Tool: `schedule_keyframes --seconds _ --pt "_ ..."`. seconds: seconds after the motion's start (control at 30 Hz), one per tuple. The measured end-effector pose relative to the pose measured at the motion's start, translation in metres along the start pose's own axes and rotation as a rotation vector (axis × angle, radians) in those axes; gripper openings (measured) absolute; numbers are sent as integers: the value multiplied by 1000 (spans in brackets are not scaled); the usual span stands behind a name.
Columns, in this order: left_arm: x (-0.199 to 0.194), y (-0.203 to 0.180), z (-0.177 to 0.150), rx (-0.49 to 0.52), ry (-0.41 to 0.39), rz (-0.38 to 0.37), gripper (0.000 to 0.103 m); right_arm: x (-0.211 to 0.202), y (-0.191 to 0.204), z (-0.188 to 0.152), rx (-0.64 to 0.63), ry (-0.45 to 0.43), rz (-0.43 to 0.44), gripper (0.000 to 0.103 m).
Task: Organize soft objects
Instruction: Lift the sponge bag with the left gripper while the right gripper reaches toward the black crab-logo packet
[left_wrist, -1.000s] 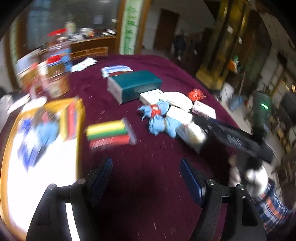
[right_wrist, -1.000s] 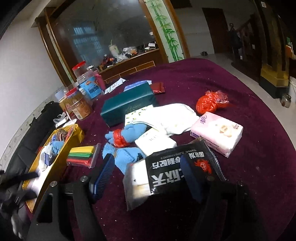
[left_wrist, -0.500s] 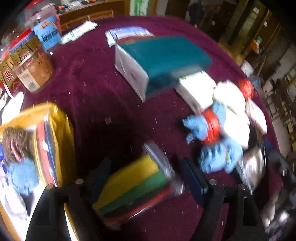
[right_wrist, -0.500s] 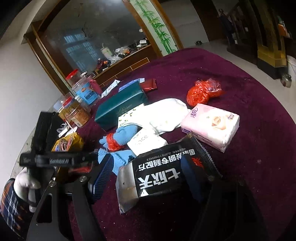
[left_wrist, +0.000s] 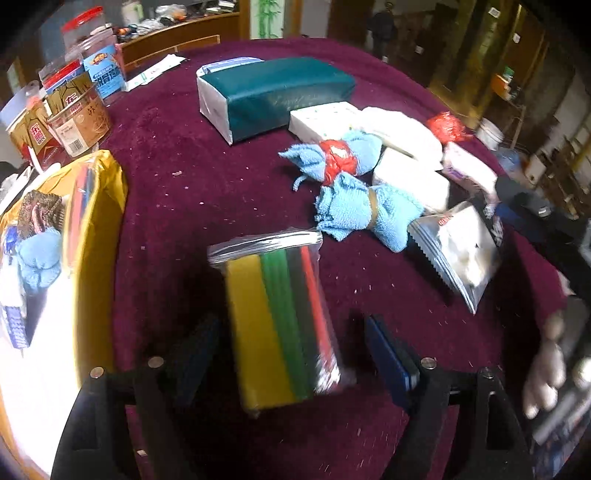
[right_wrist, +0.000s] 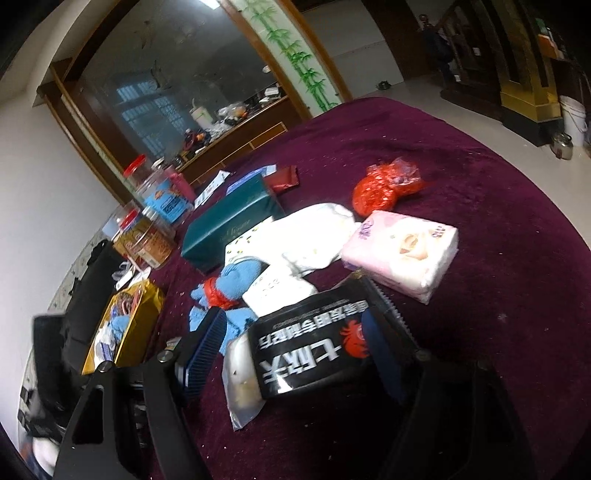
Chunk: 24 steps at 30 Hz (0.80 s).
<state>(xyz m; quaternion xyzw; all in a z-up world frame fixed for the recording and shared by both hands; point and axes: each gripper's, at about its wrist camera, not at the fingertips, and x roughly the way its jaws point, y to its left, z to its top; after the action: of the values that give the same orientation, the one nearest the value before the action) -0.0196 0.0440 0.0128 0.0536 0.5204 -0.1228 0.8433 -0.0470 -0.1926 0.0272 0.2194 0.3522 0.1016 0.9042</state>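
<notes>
A clear pack of yellow, green and red sponges (left_wrist: 280, 321) lies on the maroon tablecloth, between the open jaws of my left gripper (left_wrist: 291, 354), not clamped. Two blue towel bundles (left_wrist: 365, 210) lie beyond it. A yellow bin (left_wrist: 99, 229) at the left holds soft items. My right gripper (right_wrist: 291, 350) is open around a black-and-silver pack (right_wrist: 314, 354), which lies on the cloth; that pack also shows in the left wrist view (left_wrist: 461, 254). A pink tissue pack (right_wrist: 402, 254) and white tissue packs (right_wrist: 314, 236) lie beyond it.
A teal tissue box (left_wrist: 273, 96) sits mid-table. Several snack jars (left_wrist: 74, 114) stand at the far left. A red plastic bag (right_wrist: 384, 184) lies at the back right. The table edge (right_wrist: 546, 192) curves round on the right.
My left gripper has moved forward and down over the sponge pack, which now lies between its jaws. My right gripper stays around the black pack, tilted a little.
</notes>
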Motion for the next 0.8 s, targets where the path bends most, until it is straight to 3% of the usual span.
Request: schedule_keyframes --seconds 0.03,0.07,0.1,0.13,0.17,0.4,0.57,0.67,0.8 --pt "2 -6 -1 25 -34 37 84 -1 -2 1 8 -5 -3 75" --pt "2 -11 -3 39 -65 42 79 -2 -4 1 19 -11 -6 75" --pt "0 -13 -5 38 -76 19 71 -3 -7 2 32 -17 -9 75" --pt "-3 -13 -6 28 -78 -5 47 -4 -10 2 46 -23 -10 75" --pt "-7 -12 -7 17 -82 -23 41 -6 -13 3 63 -29 -11 75" --pt "-56 11 -42 -95 -170 -190 40 -3 -23 5 118 -19 -10 75" --pt "-104 31 -80 -202 -298 -319 41 -2 -25 5 128 -16 -23 75" --pt "-127 46 -102 -249 -360 -357 41 -2 -29 5 148 -18 -33 75" --pt "-151 64 -127 -271 -411 -349 41 -11 -29 4 146 -33 -54 75"
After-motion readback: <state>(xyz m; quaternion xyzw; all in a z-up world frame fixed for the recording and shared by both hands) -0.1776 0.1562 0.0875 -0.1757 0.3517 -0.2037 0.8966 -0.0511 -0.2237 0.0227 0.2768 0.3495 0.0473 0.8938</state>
